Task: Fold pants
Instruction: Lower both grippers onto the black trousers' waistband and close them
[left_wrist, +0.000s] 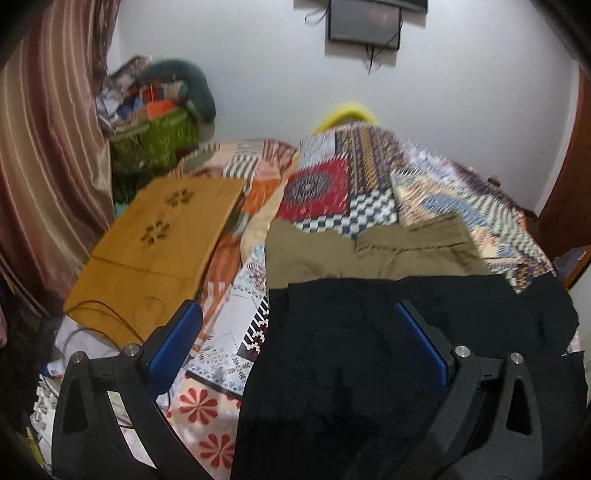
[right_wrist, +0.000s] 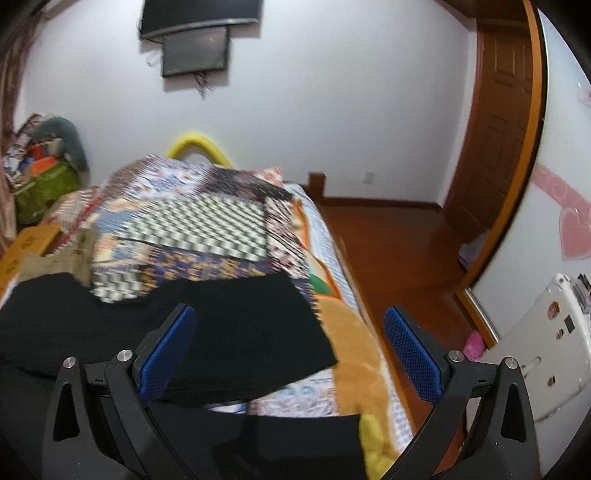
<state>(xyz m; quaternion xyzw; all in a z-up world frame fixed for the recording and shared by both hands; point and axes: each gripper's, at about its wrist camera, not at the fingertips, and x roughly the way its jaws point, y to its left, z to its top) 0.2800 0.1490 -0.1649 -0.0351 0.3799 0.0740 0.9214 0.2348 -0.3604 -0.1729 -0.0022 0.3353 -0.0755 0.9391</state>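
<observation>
The black fabric pants (left_wrist: 369, 350) lie spread flat on a bed covered with a multicoloured patchwork bedspread (left_wrist: 332, 192), at the near end of it. The left gripper (left_wrist: 295, 325) hangs over them with its blue-padded jaws spread wide and nothing pinched between them; one blue pad sits above the black cloth, the other above the bedspread beside the pants' edge. The right gripper (right_wrist: 288, 325) is also spread wide and empty, one pad over the pants (right_wrist: 229, 325) and the other out past the side of the bed, above a reddish wooden floor (right_wrist: 399, 240).

Only the left wrist view shows the olive-green folded garment (left_wrist: 369, 251) clearly, lying just beyond the black pants and touching their far edge; in the right wrist view it is only a sliver at the left. The left view alone also shows the whole flat yellow wooden board with cut-out flower shapes (left_wrist: 155, 243), a dark cable across its near corner, and a striped brown curtain (left_wrist: 44, 147).

Only the right wrist view shows a brown wooden door (right_wrist: 495, 129), pink heart shapes on the wall (right_wrist: 572, 221), a white plastic object at the right edge (right_wrist: 535, 339), and the corner of the pants nearest the bed's side. Both views take in a dark wall-mounted screen (left_wrist: 364, 22) and a green bag heaped with clutter (left_wrist: 155, 136).
</observation>
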